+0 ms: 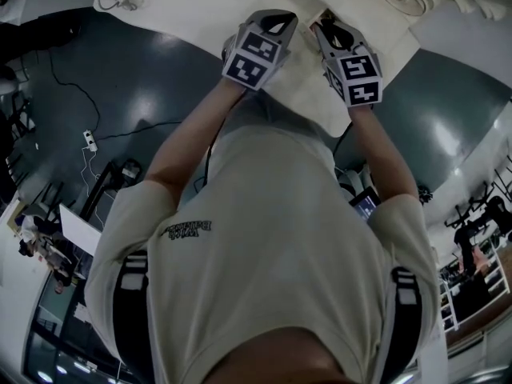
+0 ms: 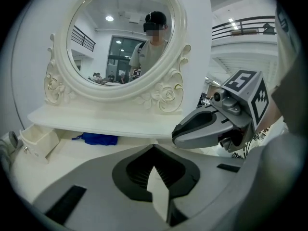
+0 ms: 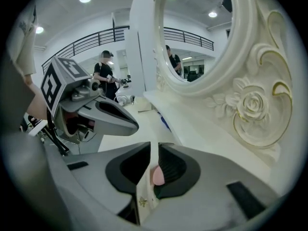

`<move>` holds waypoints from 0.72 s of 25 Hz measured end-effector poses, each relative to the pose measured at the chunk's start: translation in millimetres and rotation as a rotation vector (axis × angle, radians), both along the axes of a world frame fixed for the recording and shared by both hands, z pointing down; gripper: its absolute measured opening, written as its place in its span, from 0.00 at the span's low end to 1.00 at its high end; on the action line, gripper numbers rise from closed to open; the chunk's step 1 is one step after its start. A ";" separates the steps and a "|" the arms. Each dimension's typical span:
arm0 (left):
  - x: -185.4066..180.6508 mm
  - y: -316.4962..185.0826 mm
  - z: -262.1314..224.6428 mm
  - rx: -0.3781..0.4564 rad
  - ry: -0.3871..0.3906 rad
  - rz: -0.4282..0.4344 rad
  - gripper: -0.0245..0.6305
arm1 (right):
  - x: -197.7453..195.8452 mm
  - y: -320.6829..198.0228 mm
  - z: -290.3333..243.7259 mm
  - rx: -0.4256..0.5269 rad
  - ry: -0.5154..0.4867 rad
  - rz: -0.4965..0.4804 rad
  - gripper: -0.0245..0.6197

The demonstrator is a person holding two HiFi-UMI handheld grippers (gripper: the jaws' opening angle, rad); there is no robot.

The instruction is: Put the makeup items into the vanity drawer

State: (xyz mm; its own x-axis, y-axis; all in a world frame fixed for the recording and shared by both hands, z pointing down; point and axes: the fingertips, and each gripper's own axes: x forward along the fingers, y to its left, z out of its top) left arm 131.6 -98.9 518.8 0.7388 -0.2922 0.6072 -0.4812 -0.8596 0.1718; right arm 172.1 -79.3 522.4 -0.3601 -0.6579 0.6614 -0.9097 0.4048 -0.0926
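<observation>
Cream carved vanity mirror frame [image 3: 250, 105]: glossy paint, gilt rose trim. Grey left gripper [image 2: 155, 150]: matt plastic. Blue pouch [image 2: 96, 138]: soft cloth.

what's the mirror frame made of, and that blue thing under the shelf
Mirror frame: cream-painted carved wood or moulded resin, I cannot tell which; smooth sheen, raised roses with gilt outlines. Blue thing: probably soft fabric, matte and crumpled with a loose tail.
</observation>
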 end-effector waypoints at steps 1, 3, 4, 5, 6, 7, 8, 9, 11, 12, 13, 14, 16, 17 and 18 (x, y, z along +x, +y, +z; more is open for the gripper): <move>-2.2 -0.4 -6.3 0.008 0.006 -0.005 0.06 | -4.1 -0.5 -5.8 0.009 0.000 -0.008 0.12; -5.1 -3.6 -20.0 0.031 0.021 -0.016 0.06 | -10.2 -4.1 -19.0 0.035 -0.002 -0.021 0.12; -5.7 -5.1 -27.4 0.042 0.029 -0.022 0.06 | -12.1 -6.1 -26.7 0.051 -0.006 -0.025 0.12; -6.2 -5.7 -35.1 0.053 0.037 -0.028 0.06 | -13.5 -7.4 -35.1 0.067 -0.010 -0.027 0.12; -6.6 -5.6 -43.3 0.063 0.044 -0.034 0.06 | -14.6 -7.9 -44.3 0.083 -0.016 -0.029 0.12; -7.1 -5.1 -52.1 0.074 0.051 -0.039 0.06 | -15.9 -8.0 -54.6 0.100 -0.022 -0.030 0.12; -8.0 -4.7 -61.3 0.087 0.058 -0.043 0.06 | -17.5 -8.0 -65.4 0.118 -0.028 -0.033 0.12; -9.7 -5.1 -70.4 0.101 0.066 -0.048 0.06 | -19.8 -8.4 -76.0 0.136 -0.033 -0.036 0.12; -16.6 -8.6 -88.0 0.130 0.086 -0.060 0.06 | -27.5 -11.2 -95.5 0.174 -0.041 -0.044 0.12; -21.4 -11.1 -97.2 0.146 0.097 -0.068 0.06 | -32.5 -13.3 -105.2 0.194 -0.045 -0.049 0.11; -26.2 -13.6 -107.3 0.162 0.108 -0.075 0.06 | -37.3 -15.3 -115.5 0.215 -0.051 -0.054 0.09; -30.5 -15.6 -118.6 0.180 0.119 -0.083 0.06 | -41.4 -17.0 -126.4 0.237 -0.057 -0.059 0.09; -38.6 -18.9 -142.7 0.220 0.143 -0.096 0.06 | -48.8 -19.5 -147.6 0.278 -0.069 -0.069 0.09; -43.2 -20.3 -154.5 0.241 0.156 -0.102 0.06 | -53.1 -20.6 -157.1 0.296 -0.076 -0.076 0.09; -48.2 -21.1 -165.9 0.262 0.169 -0.107 0.06 | -58.0 -21.0 -166.1 0.312 -0.084 -0.084 0.09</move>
